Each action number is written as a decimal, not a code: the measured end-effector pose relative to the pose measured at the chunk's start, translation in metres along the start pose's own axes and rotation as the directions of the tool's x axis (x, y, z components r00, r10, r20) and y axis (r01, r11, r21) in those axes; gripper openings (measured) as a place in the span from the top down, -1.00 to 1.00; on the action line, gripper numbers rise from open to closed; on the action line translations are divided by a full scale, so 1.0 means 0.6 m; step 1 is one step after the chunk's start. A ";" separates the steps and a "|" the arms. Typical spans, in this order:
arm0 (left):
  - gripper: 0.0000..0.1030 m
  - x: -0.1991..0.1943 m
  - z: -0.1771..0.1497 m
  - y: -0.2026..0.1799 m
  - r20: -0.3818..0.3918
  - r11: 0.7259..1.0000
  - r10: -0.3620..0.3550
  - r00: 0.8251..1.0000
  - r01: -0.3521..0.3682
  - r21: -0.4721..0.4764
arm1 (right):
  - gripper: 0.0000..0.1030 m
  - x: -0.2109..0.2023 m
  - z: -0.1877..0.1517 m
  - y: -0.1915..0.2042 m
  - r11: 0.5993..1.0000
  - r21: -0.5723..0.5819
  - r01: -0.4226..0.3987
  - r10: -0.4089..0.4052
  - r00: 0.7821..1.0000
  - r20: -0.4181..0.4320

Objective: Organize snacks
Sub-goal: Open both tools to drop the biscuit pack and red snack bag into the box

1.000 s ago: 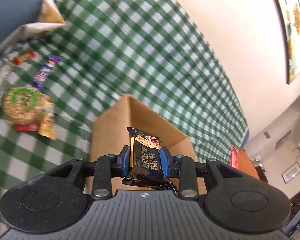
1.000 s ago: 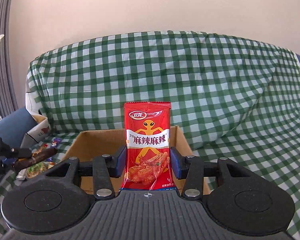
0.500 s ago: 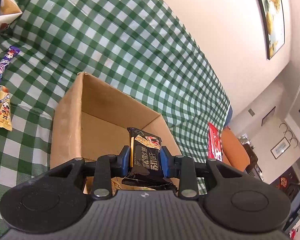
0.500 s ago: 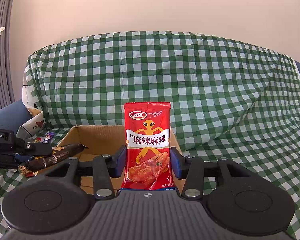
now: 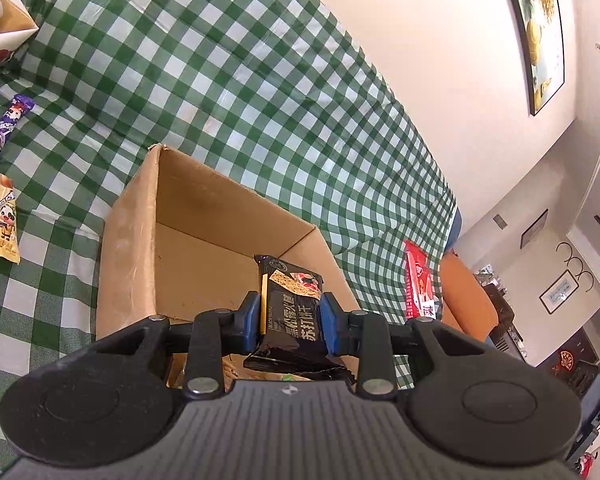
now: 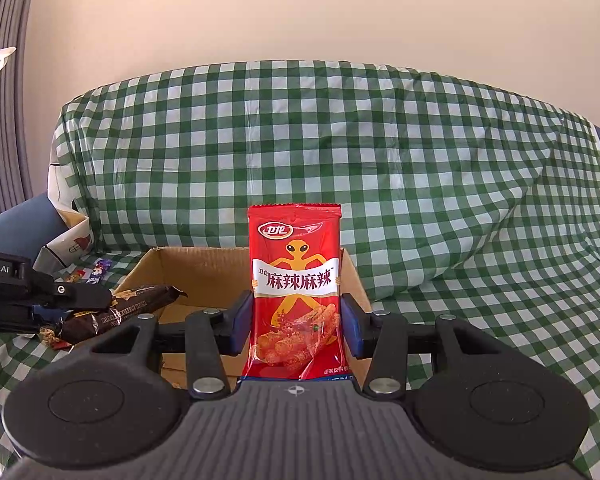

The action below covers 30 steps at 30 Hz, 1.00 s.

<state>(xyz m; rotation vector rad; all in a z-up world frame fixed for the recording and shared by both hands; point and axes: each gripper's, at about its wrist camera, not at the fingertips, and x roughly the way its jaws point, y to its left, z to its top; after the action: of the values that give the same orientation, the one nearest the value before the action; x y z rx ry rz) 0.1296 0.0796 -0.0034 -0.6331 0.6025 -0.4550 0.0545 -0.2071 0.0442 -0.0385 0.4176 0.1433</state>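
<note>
An open cardboard box sits on a sofa draped in green check cloth. My left gripper is shut on a black cracker packet, held above the box's near side. From the right wrist view that packet pokes out of the left gripper over the box's left rim. My right gripper is shut on an upright red spicy snack packet, in front of the box. In the left wrist view the red packet shows to the right of the box.
Loose snacks lie on the cloth left of the box: a purple wrapper and a yellow packet. A paper bag stands at the far left. Some packets lie at the box's near bottom. A framed picture hangs on the wall.
My left gripper has swung right with the black packet, from beside the loose snacks to over the box; the box now fills its view. The right gripper has held still.
</note>
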 end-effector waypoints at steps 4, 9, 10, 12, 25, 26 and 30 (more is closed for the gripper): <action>0.32 0.000 -0.001 -0.001 0.001 1.000 -0.002 1.000 0.002 0.001 | 0.06 0.003 -0.001 -0.002 1.000 -0.004 -0.002 0.002 1.000 -0.003; 0.32 0.001 -0.001 -0.005 0.003 1.000 -0.003 1.000 0.003 0.003 | 0.06 0.003 -0.001 -0.002 1.000 -0.004 -0.003 0.003 1.000 -0.004; 0.32 0.001 0.000 -0.006 0.005 1.000 -0.004 1.000 0.004 0.004 | 0.06 0.003 -0.001 -0.003 1.000 -0.006 -0.005 0.005 1.000 -0.004; 0.32 0.001 -0.001 -0.006 0.009 1.000 -0.005 1.000 0.005 0.005 | 0.06 0.004 -0.001 -0.003 1.000 -0.009 -0.007 0.007 1.000 -0.003; 0.29 0.003 0.000 -0.006 -0.005 1.000 -0.023 1.000 0.023 0.002 | 0.01 0.007 -0.003 -0.001 1.000 -0.023 -0.008 0.008 1.000 -0.011; 0.22 0.004 -0.001 -0.006 -0.014 1.000 -0.031 0.999 0.031 -0.003 | -0.12 0.008 -0.003 0.000 1.000 -0.029 -0.002 0.001 1.000 -0.010; 0.04 0.005 -0.003 -0.011 -0.018 0.999 -0.035 0.999 0.035 0.017 | -0.30 0.011 -0.002 -0.001 1.000 -0.021 0.003 -0.003 1.000 -0.012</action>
<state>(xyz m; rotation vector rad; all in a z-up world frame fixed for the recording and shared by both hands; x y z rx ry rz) 0.1291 0.0725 -0.0012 -0.6248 0.6041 -0.4982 0.0600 -0.2068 0.0402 -0.0610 0.4278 0.1443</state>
